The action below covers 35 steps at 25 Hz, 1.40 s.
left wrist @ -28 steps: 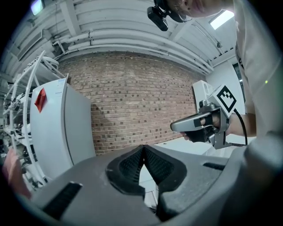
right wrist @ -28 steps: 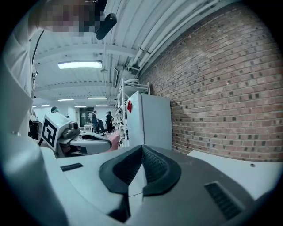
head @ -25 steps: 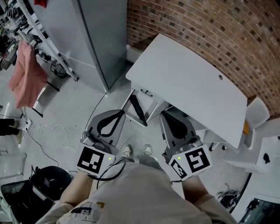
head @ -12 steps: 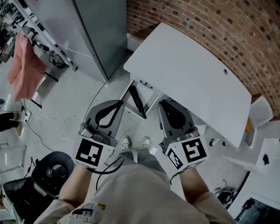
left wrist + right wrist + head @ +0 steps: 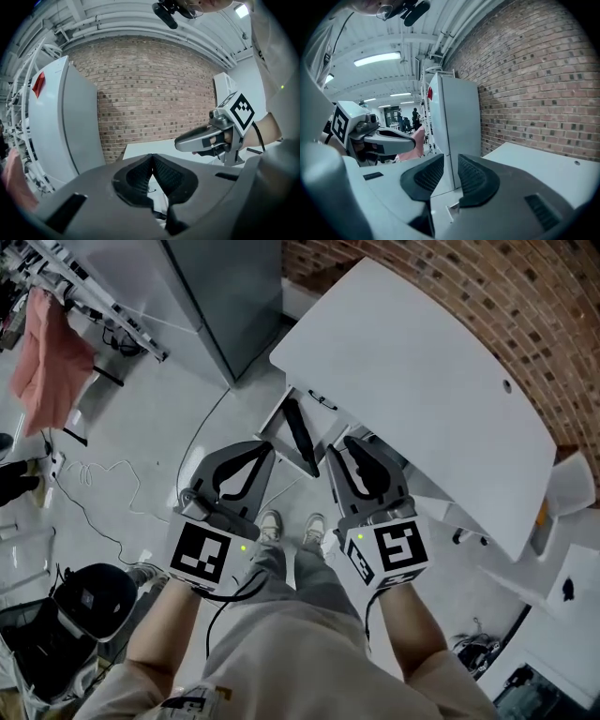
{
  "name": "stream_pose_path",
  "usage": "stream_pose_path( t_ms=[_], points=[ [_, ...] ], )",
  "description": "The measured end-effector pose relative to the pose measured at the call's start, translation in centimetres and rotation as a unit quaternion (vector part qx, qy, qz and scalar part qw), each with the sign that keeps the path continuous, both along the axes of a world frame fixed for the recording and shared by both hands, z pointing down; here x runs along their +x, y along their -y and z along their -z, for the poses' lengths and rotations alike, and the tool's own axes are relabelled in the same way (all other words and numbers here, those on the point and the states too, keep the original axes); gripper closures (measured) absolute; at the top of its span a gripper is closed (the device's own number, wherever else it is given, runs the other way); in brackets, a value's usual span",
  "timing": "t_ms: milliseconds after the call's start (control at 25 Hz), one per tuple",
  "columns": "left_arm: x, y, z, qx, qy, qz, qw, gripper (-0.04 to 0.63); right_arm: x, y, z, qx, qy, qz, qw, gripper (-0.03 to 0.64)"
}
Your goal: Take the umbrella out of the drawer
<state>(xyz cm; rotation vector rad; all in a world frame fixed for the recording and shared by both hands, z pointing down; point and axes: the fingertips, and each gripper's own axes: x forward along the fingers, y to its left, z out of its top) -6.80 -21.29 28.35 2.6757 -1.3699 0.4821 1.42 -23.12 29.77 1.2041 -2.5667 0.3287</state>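
Observation:
A black folded umbrella (image 5: 300,432) lies in an open white drawer (image 5: 273,427) under the front edge of the white desk (image 5: 412,381). My left gripper (image 5: 265,452) hangs just left of the drawer's near end with its jaws shut and empty; its tips meet in the left gripper view (image 5: 152,157). My right gripper (image 5: 342,444) is just right of the umbrella, close to the desk edge. Its jaws are opening, a clear gap shows between the pads in the right gripper view (image 5: 451,161), and nothing is between them. Neither gripper touches the umbrella.
A tall grey cabinet (image 5: 216,296) stands left of the desk, and a brick wall (image 5: 525,306) runs behind it. A pink cloth (image 5: 47,362), loose cables (image 5: 103,512) and a black bag (image 5: 84,601) are on the floor at left. The person's shoes (image 5: 272,526) are below the drawer.
Both grippers have sunk and moved nearer the drawer. The right gripper's jaws, shut before, have parted. The left gripper's jaws remain shut.

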Motion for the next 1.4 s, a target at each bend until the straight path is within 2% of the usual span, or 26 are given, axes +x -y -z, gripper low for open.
stream_pose_path(
  t_ms=[240,440,600,720,920,1400],
  points=[
    [-0.1,1.4,-5.7,-0.055,-0.020,0.009,0.9982,0.588,-0.4,1.3,-6.2,-0.034,-0.025,0.003,0.999,0.528],
    [-0.5,2.9,-10.1,-0.056,-0.003,0.018,0.9983,0.588,-0.1,1.7,-11.9,-0.058,-0.058,0.010,0.997,0.526],
    [-0.7,3.7,-14.4,-0.077,-0.006,0.033,0.9964,0.588,0.5,1.8,-16.2,-0.084,-0.076,0.011,0.994,0.515],
    [-0.2,3.8,-17.5,-0.087,-0.007,0.031,0.9957,0.588,1.0,1.9,-19.4,-0.094,-0.082,0.005,0.992,0.514],
    [0.5,4.0,-22.9,-0.105,0.001,0.022,0.9943,0.588,1.9,2.0,-25.4,-0.097,-0.129,0.012,0.987,0.511],
    [0.4,4.8,-34.3,-0.119,0.007,0.002,0.9928,0.588,1.1,2.0,-38.7,-0.145,-0.132,0.023,0.980,0.502]
  ],
)
